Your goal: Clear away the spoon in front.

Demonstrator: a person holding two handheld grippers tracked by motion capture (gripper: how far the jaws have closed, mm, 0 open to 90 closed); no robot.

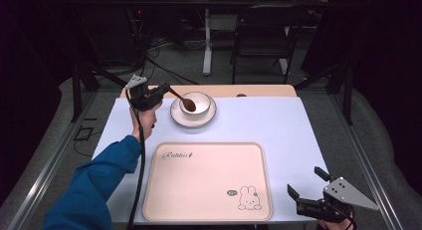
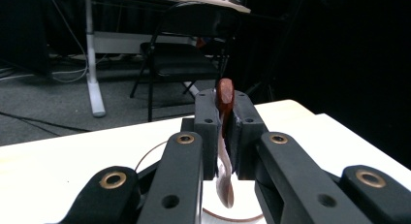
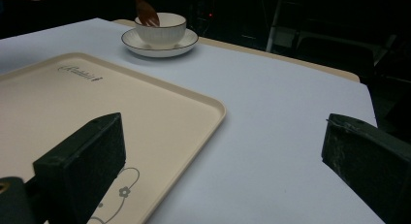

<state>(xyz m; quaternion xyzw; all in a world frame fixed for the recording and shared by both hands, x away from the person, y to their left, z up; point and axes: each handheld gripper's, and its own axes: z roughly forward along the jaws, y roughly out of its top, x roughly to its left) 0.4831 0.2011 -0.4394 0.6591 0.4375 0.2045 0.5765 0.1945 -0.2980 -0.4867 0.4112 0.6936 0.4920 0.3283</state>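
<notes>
A glossy brown spoon (image 1: 184, 101) slants down with its bowl end inside the white ribbed bowl (image 1: 195, 106), which stands on a matching saucer (image 1: 175, 115) at the counter's far side. The left gripper (image 1: 160, 92) has its jaws clenched on the handle end, the spoon's long axis running from them down to the right into the bowl. The right gripper (image 1: 308, 186) rests well apart at the near right, jaws spread and empty, beside the smooth cream tray (image 1: 209, 182).

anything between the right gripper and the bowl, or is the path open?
Nothing visible stands upright in the way. The right gripper, jaws open, sits at the table's near right corner; between it and the bowl on its saucer lie bare tabletop and the flat beige tray. The left gripper holds a brown spoon over the bowl.
</notes>
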